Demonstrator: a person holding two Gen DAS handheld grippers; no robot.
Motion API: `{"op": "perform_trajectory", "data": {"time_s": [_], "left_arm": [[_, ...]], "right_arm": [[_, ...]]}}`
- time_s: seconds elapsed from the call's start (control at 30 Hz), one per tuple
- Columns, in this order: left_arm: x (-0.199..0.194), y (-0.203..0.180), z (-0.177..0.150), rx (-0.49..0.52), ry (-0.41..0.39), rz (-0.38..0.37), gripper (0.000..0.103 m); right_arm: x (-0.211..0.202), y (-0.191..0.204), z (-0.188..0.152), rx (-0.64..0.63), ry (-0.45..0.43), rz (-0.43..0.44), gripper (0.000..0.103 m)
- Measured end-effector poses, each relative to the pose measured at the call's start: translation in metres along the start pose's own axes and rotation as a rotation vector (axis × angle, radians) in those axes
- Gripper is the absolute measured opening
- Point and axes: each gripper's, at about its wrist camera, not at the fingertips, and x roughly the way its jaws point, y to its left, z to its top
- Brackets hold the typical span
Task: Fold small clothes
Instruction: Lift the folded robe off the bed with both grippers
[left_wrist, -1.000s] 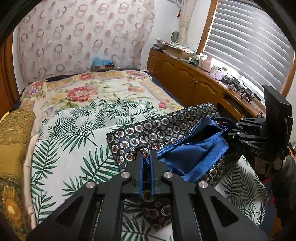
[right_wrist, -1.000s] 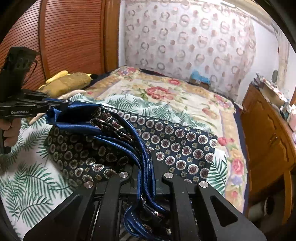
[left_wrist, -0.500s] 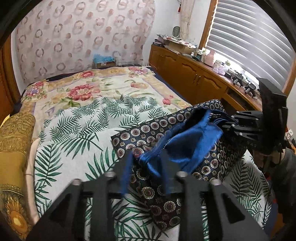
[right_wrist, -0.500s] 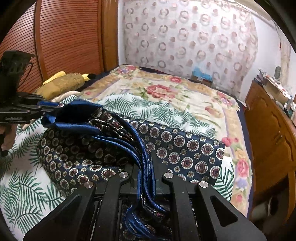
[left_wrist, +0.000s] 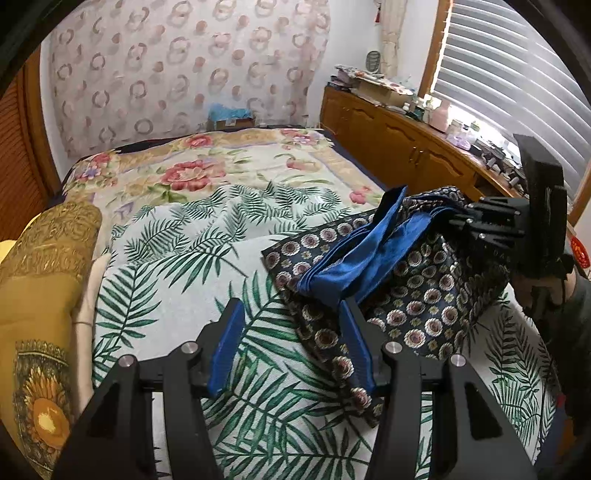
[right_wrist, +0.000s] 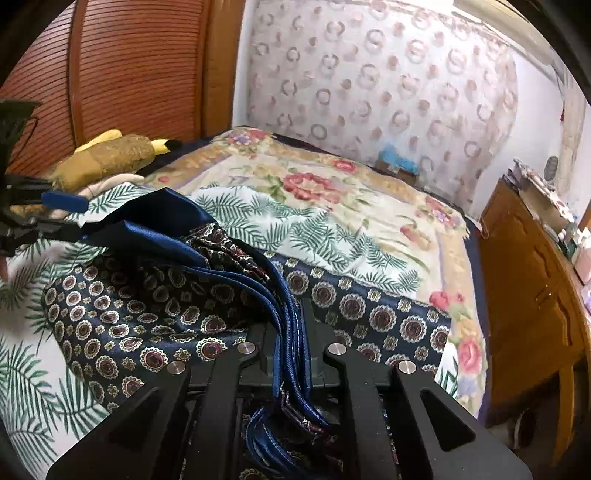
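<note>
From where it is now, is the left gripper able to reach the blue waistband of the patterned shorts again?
Probably yes. The left gripper is open, and the blue waistband of the patterned shorts lies just ahead of its fingertips with nothing between. The right gripper holds the other end.

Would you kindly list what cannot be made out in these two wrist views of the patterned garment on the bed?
- Right claw, right wrist view: the pads are hidden by the bunched blue hems of the garment.
- Garment's near end, right wrist view: covered by the claw body, cut off by the bottom edge.
- Left claw, right wrist view: cut off by the left edge.
- Dresser clutter, left wrist view: too small to identify.
</note>
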Motion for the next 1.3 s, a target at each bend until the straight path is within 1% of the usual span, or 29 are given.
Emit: {"op": "perform_trajectory", "data": {"time_s": [0.13,0.17,0.2,0.27,0.3,0.37,0.43,0.53,0.6,0.77,0.9,1.0,1.07,1.1,1.2,1.3], "left_arm": [[0.005,0.004,-0.003,-0.006,0.008,0.001,0.052],[0.007,0.005,-0.003,-0.009,0.011,0.002,0.052],[0.009,0.006,-0.003,-0.011,0.015,0.003,0.052],[0.016,0.007,-0.002,-0.013,0.027,0.001,0.052],[0.019,0.008,-0.001,-0.013,0.031,-0.001,0.052],[0.026,0.009,0.002,-0.012,0.043,-0.001,0.052],[0.034,0.011,0.005,-0.012,0.051,0.002,0.052],[0.043,0.014,0.010,-0.024,0.064,-0.006,0.052],[0.050,0.015,0.013,-0.023,0.071,-0.001,0.052],[0.064,0.015,0.018,-0.027,0.092,-0.013,0.052],[0.074,0.014,0.023,-0.019,0.107,-0.008,0.052],[0.080,0.015,0.024,-0.024,0.117,-0.010,0.052],[0.081,0.015,0.025,-0.020,0.114,-0.007,0.052],[0.082,0.014,0.026,-0.017,0.112,-0.006,0.052],[0.083,0.015,0.026,-0.013,0.101,-0.011,0.052],[0.084,0.015,0.026,-0.011,0.088,-0.026,0.051]], "right_arm": [[0.004,-0.006,0.007,-0.013,0.008,-0.022,0.008],[0.005,-0.007,0.009,-0.014,0.011,-0.035,0.019],[0.004,-0.009,0.011,-0.010,0.011,-0.068,0.029],[-0.002,-0.014,0.011,0.012,-0.005,-0.106,0.034],[-0.008,-0.019,0.011,0.032,-0.016,-0.119,0.041],[-0.019,-0.026,0.009,0.055,-0.030,-0.152,0.048],[-0.032,-0.031,0.005,0.066,-0.040,-0.174,0.051],[-0.049,-0.038,-0.005,0.088,-0.042,-0.194,0.057],[-0.057,-0.044,-0.014,0.127,-0.031,-0.195,0.063],[-0.058,-0.050,-0.034,0.186,0.004,-0.168,0.067],[-0.037,-0.060,-0.049,0.242,0.062,-0.141,0.068],[-0.018,-0.068,-0.055,0.254,0.092,-0.145,0.068],[-0.006,-0.076,-0.059,0.289,0.109,-0.113,0.069],[-0.001,-0.079,-0.061,0.307,0.114,-0.097,0.071],[0.007,-0.085,-0.066,0.343,0.115,-0.069,0.076],[0.010,-0.088,-0.067,0.374,0.120,-0.035,0.077]]}}
